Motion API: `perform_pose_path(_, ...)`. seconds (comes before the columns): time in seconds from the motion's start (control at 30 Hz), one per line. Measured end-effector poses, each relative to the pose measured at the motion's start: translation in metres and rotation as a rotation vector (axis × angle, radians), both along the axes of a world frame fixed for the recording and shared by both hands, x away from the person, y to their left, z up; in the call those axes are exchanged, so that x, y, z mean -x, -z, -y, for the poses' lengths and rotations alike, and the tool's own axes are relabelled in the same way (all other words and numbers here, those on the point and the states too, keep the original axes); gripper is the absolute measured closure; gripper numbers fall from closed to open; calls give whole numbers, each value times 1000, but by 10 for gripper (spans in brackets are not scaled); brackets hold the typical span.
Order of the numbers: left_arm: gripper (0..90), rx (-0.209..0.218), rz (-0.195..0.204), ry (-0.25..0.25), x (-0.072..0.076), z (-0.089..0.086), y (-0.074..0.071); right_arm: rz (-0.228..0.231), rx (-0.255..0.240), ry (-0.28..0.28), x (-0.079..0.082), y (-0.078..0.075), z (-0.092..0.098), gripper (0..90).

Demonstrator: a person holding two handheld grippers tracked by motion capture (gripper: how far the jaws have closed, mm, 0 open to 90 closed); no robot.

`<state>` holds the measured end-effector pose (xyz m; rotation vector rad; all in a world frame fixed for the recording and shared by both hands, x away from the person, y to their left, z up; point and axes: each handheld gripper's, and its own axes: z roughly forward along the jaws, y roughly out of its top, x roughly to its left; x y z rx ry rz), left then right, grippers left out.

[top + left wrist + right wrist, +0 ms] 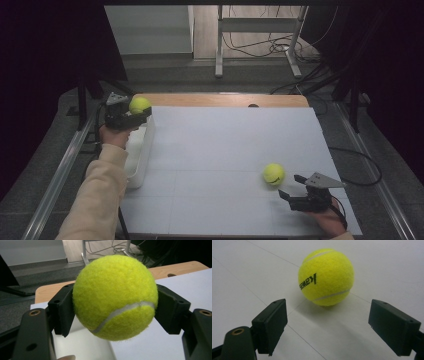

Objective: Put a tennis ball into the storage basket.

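My left gripper (139,113) is shut on a yellow tennis ball (139,105) and holds it in the air over the far end of a white bin (142,150) at the table's left edge. In the left gripper view that ball (115,296) sits squeezed between both black pads. A second tennis ball (273,174) with black lettering rests on the white table surface at the right. My right gripper (293,187) stands open just in front of it, near the front edge. In the right gripper view this ball (326,277) lies a little beyond the open jaws.
The white sheet (225,150) covers most of a wooden table (225,99), whose far strip shows bare. Metal rails (60,170) run along both sides. Beyond the table stand a frame's legs (219,45) and loose cables on the floor.
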<state>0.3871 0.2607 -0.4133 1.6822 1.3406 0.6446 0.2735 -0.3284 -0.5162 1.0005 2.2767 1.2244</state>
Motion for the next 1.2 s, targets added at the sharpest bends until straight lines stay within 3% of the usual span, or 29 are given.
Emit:
perform_pose_path(0.4, 265, -8, -23, -27, -1, -10, 4, -1, 4, 1, 0, 0, -1, 160)
perform_pose_path(0.77, 265, -32, -90, -62, -17, -16, 19, -3, -2, 3, -1, 1, 0, 160)
perform_pose_path(1.2, 265, -61, -135, -66, -25, -16, 28, -2, -1, 2, -1, 1, 0, 160)
